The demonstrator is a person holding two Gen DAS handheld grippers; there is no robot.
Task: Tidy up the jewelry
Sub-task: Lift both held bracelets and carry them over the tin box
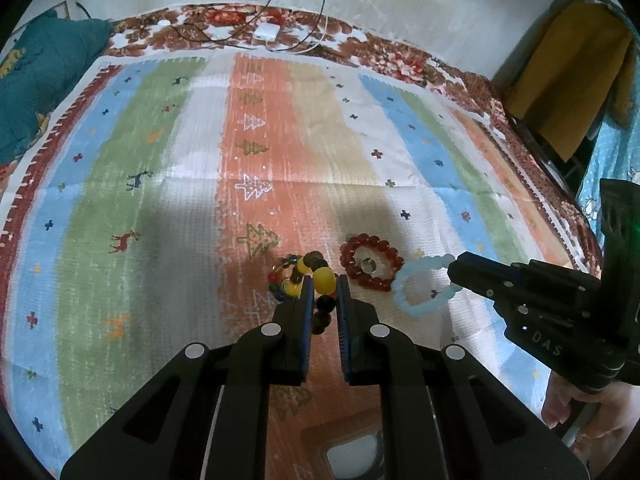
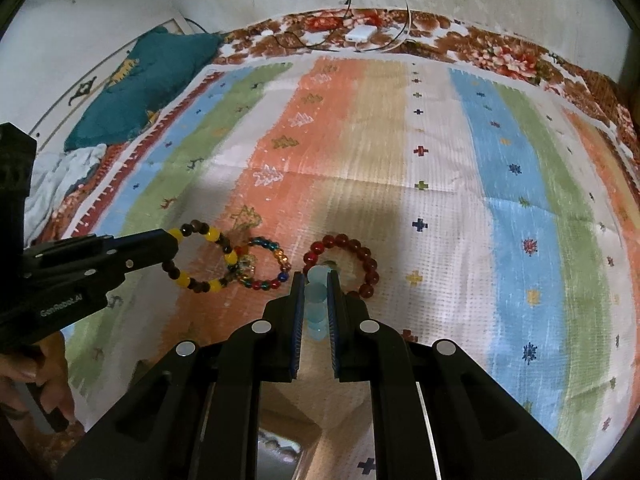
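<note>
Striped woven mat [image 1: 192, 168]; round, seemingly glass bead bracelets [image 2: 344, 258].

So there's a striped mat [image 1: 192, 168] with little trees and reindeer laid over a floral bedsheet [image 1: 384, 52]. Teal pillow [image 1: 44, 80] at the far left, a white charger [image 1: 266, 33] with cables by the wall, mustard cloth [image 1: 568, 76] hanging right.
</note>
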